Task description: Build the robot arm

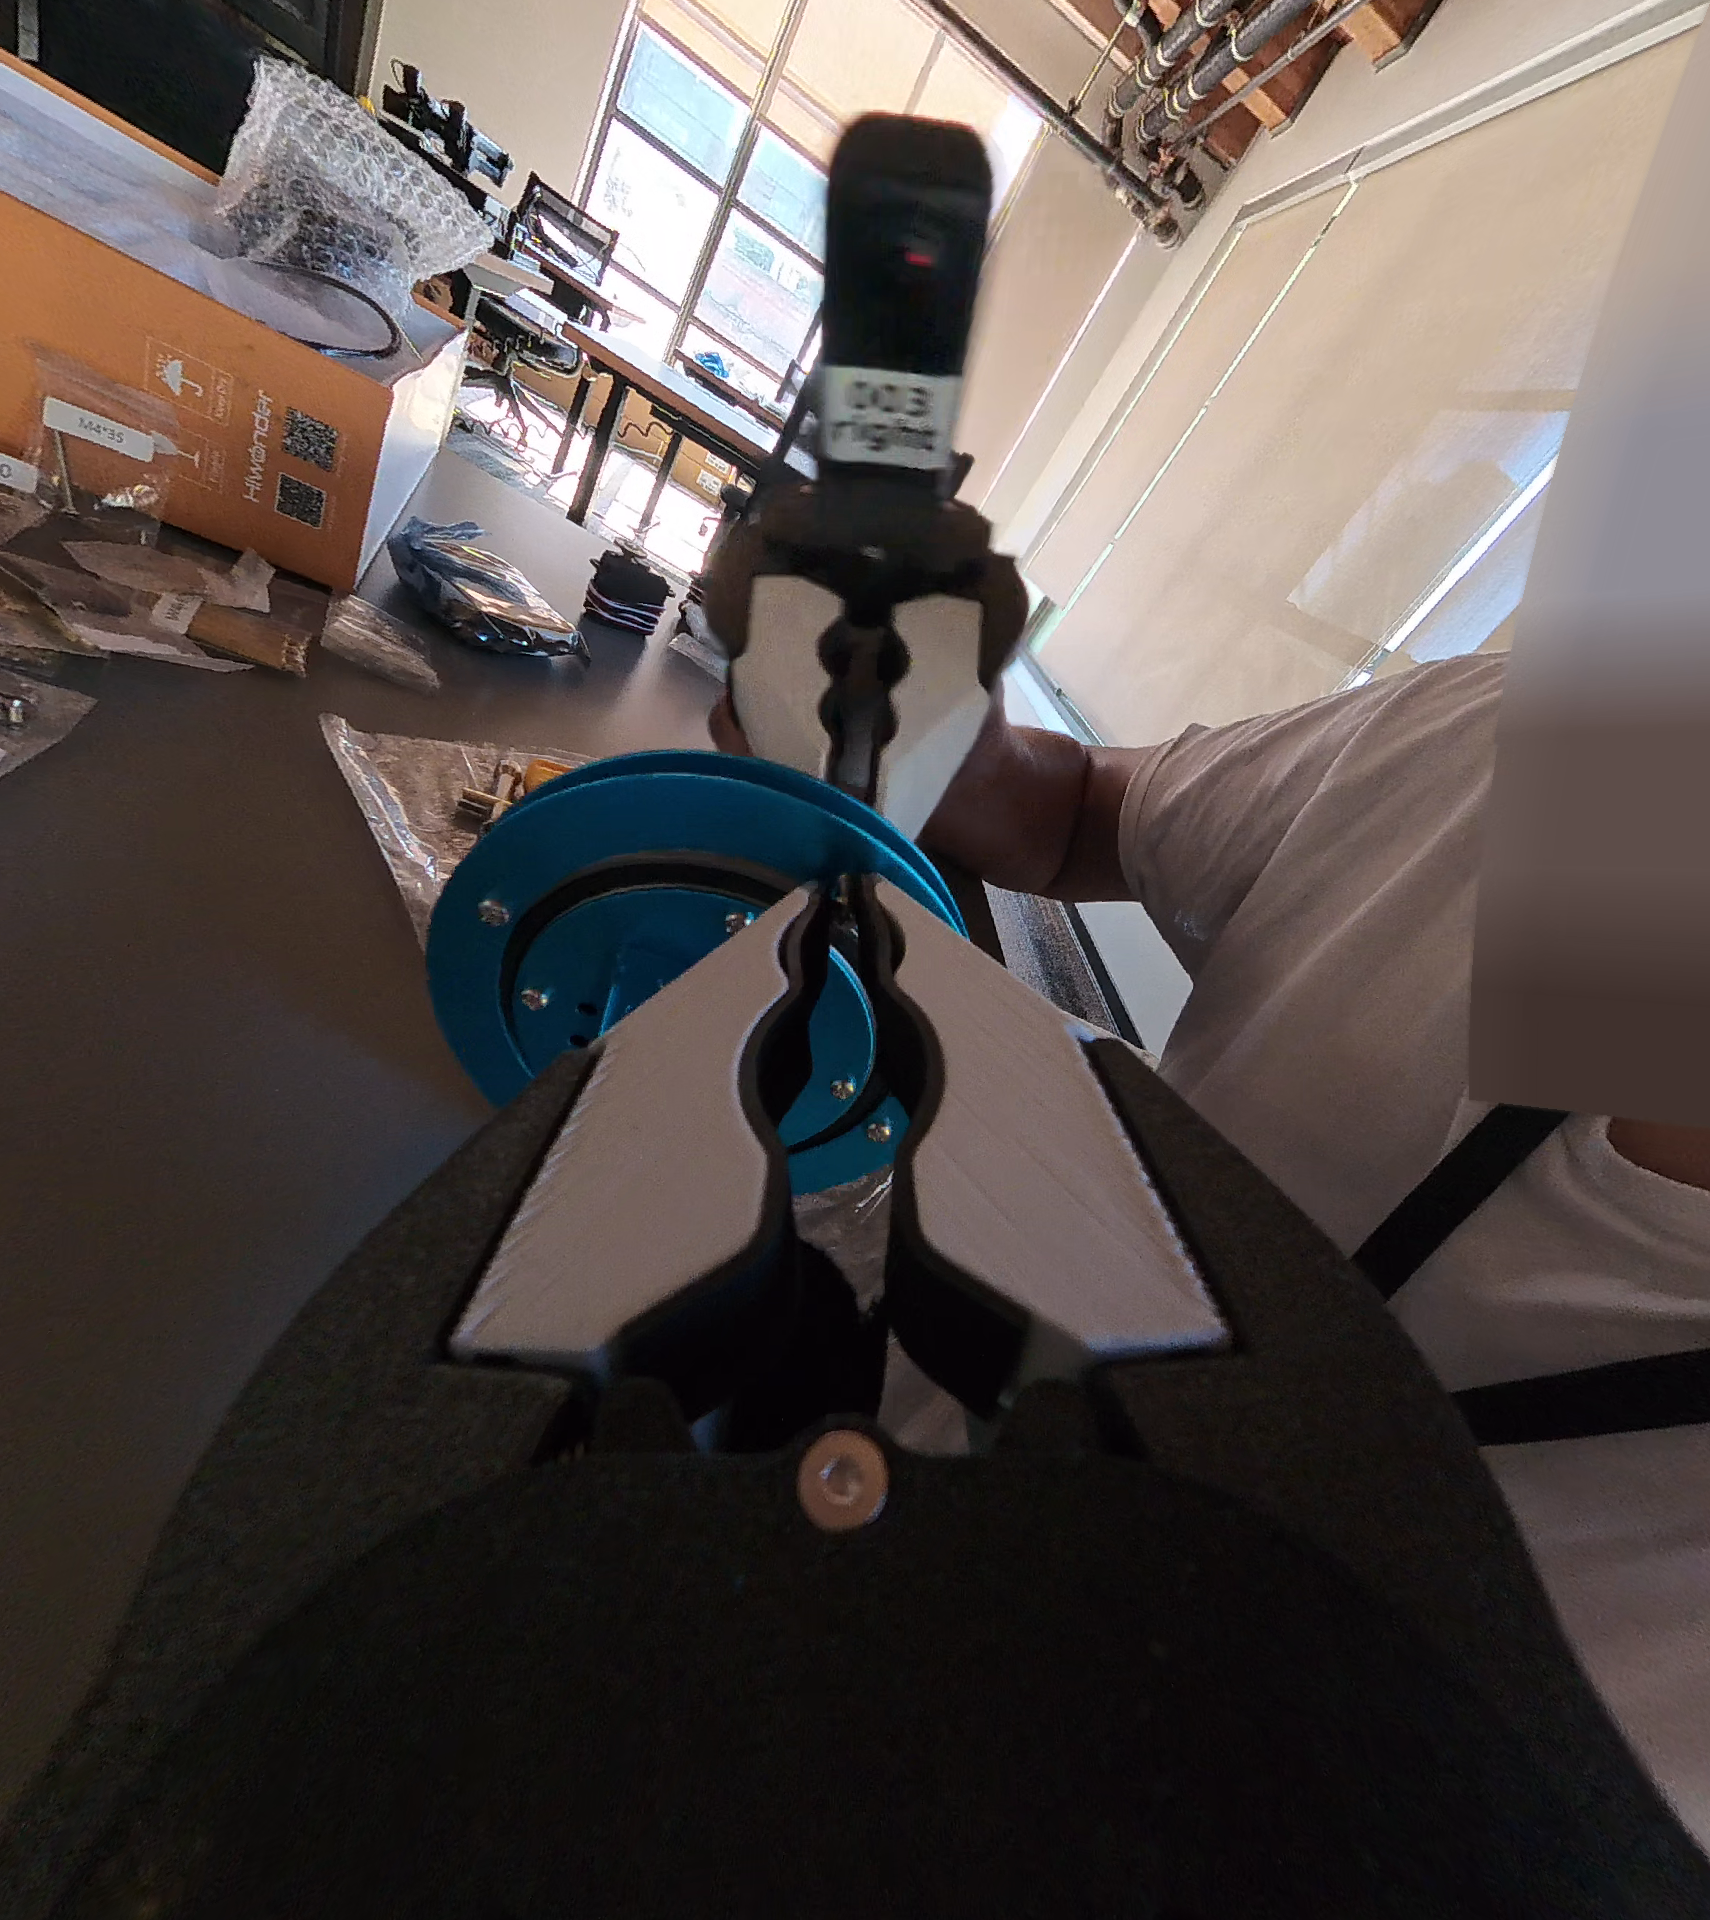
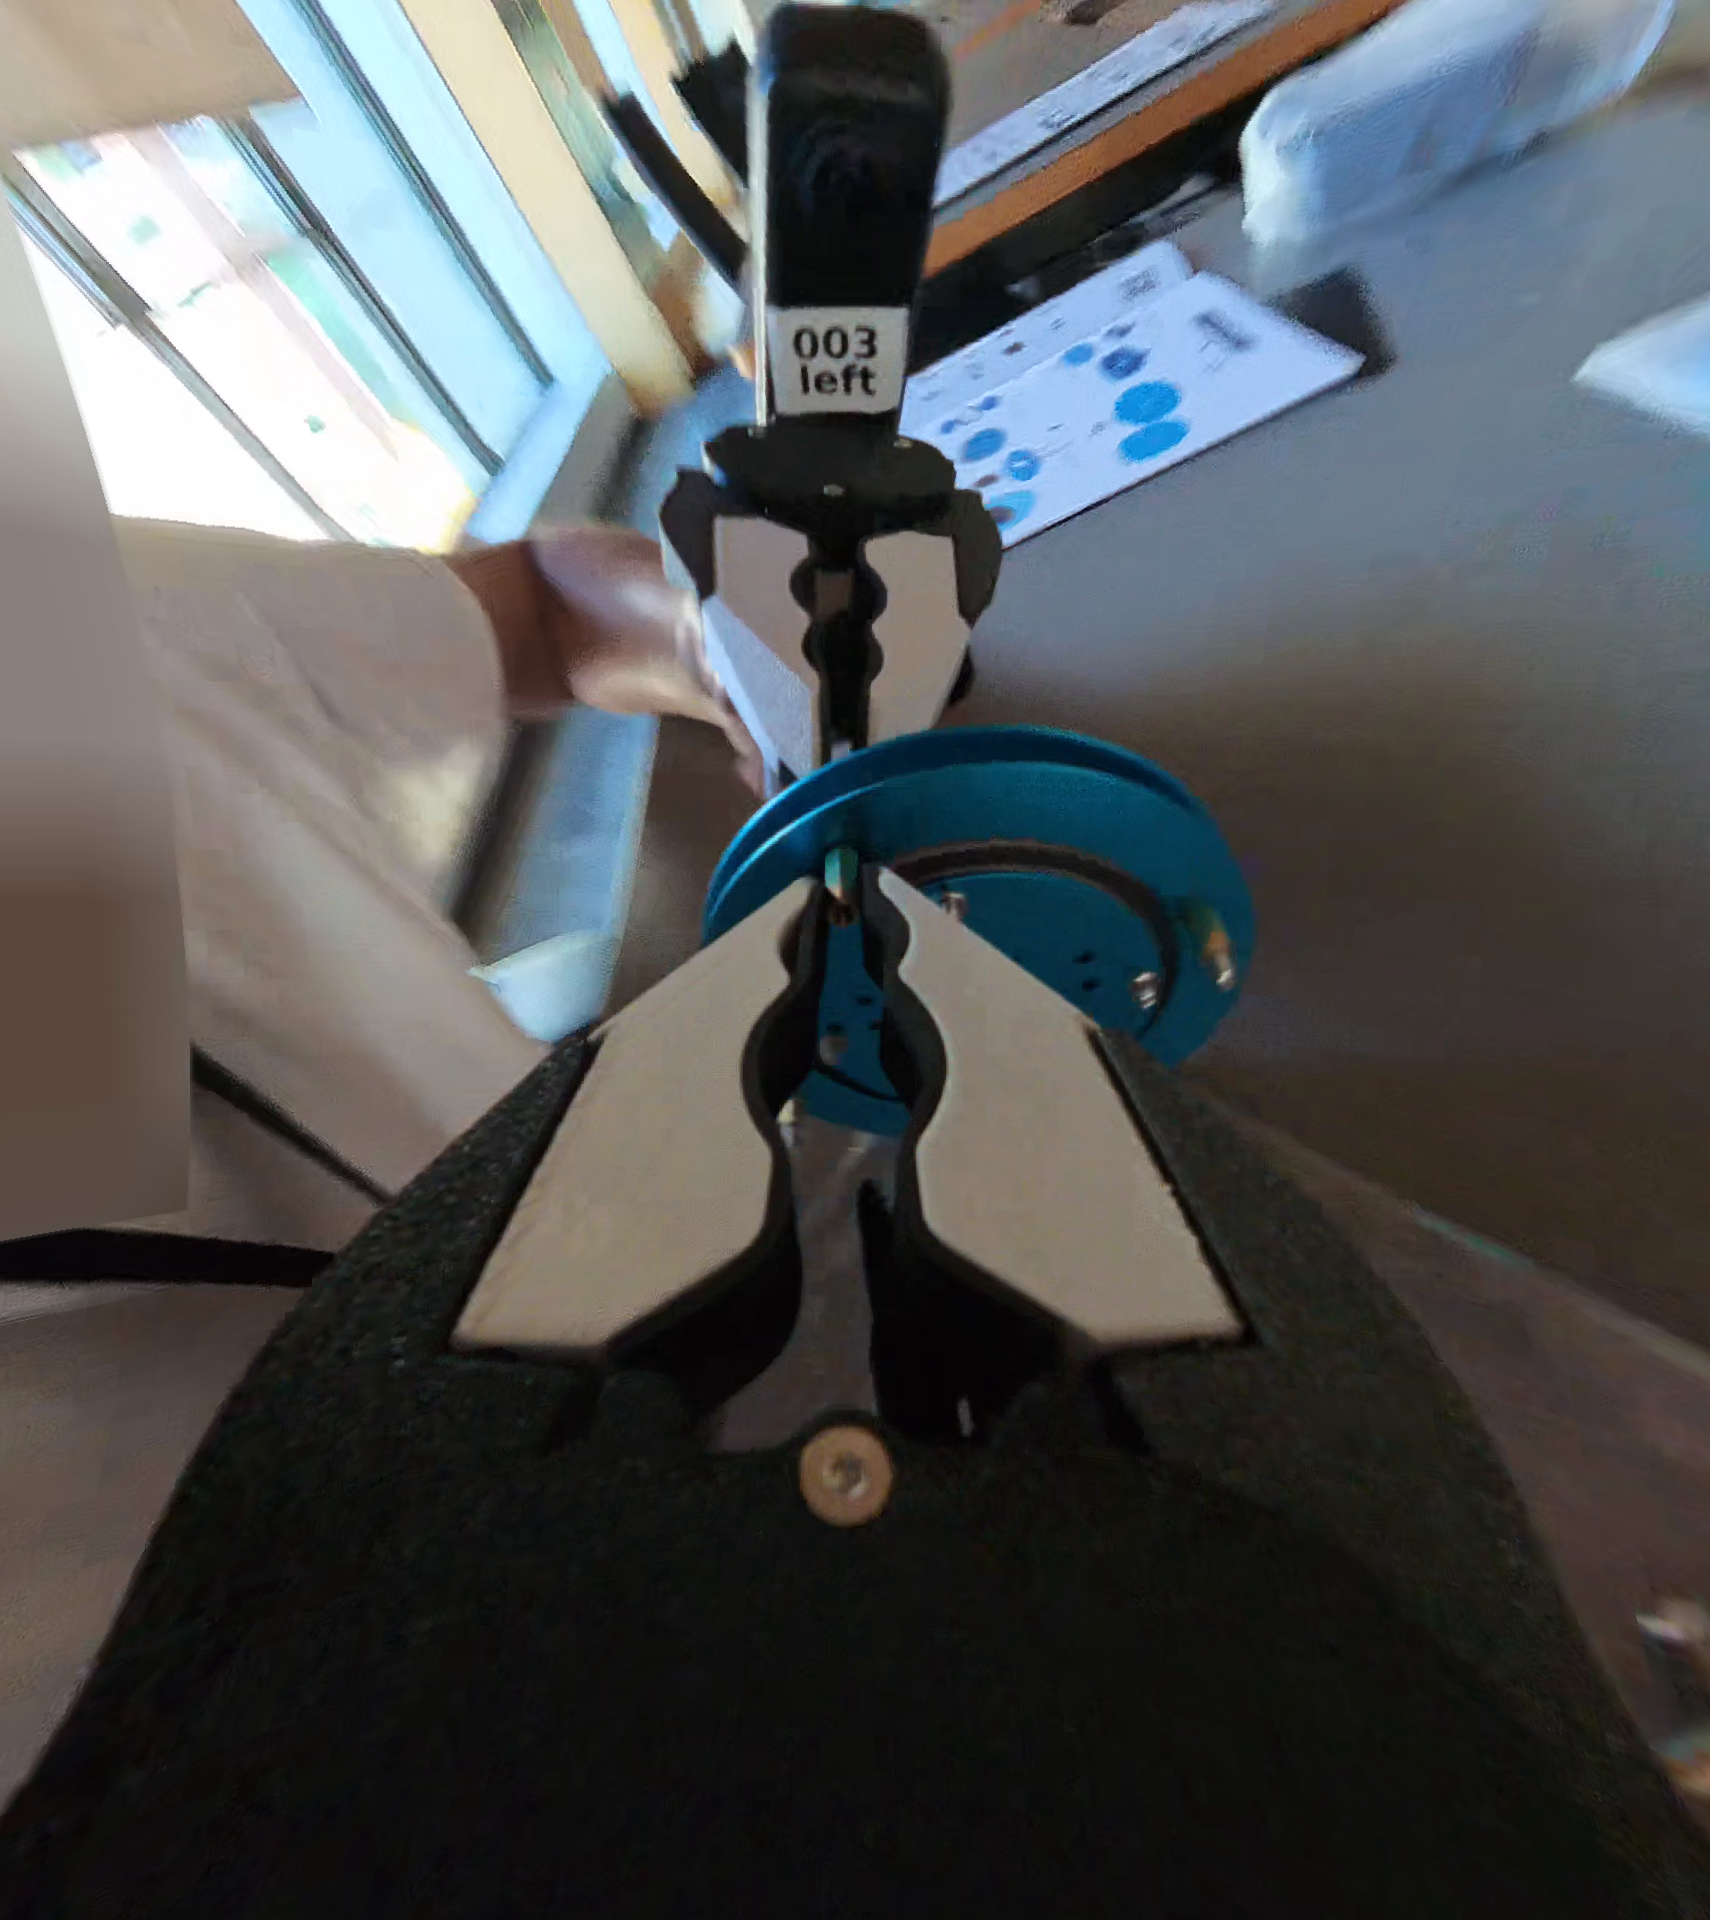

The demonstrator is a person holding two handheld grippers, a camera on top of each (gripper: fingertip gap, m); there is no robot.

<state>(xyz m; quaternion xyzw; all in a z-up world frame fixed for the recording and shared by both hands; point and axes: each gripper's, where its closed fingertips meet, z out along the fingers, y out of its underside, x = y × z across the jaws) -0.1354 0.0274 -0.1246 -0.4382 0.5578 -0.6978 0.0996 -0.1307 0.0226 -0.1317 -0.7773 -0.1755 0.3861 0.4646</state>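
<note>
Your left gripper [image 1: 835,894] fingers nearly closed, pinching the blue disc assembly's [image 1: 477,966] rim, your right gripper [image 2: 846,883] fingers likewise nipping its opposite edge, grey surface [image 1: 155,987] beneath

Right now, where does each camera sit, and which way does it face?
Left wrist view: sits on the left tongs, looking along them over the blue disc assembly at the right tongs; the person's white sleeve shows.
Right wrist view: sits on the right tongs, facing back at the left tongs; the sleeve shows too.
Shared: the blue disc assembly between them, and the dark table.
</note>
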